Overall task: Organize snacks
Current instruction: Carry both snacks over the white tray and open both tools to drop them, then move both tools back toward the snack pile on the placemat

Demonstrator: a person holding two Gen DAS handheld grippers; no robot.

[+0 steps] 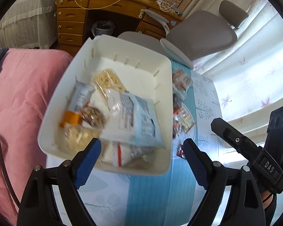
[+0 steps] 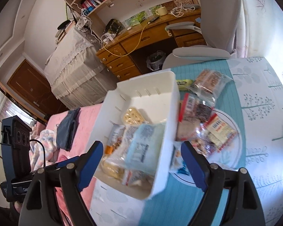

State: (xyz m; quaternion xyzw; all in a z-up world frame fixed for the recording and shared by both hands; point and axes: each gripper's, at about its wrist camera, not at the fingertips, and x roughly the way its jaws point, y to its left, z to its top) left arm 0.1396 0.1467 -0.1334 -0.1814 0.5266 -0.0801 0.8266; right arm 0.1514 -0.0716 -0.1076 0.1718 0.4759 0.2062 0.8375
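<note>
White bin (image 1: 166,86) of snacks, long axis toward the desk (image 1: 111,0).

Snack packets (image 1: 134,120) in the white bin (image 1: 52,116) are motion-blurred, labels unreadable.

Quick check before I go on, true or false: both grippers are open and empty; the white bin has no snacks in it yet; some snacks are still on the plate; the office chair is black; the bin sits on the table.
1. Both the left gripper and the right gripper are open and empty. True.
2. The white plastic bin has no snacks. False: it holds several, including a light blue packet.
3. Wrapped snacks remain on the round white plate. True.
4. The office chair is black. False: it is grey.
5. The bin sits on the patterned tablecloth. True.
</note>
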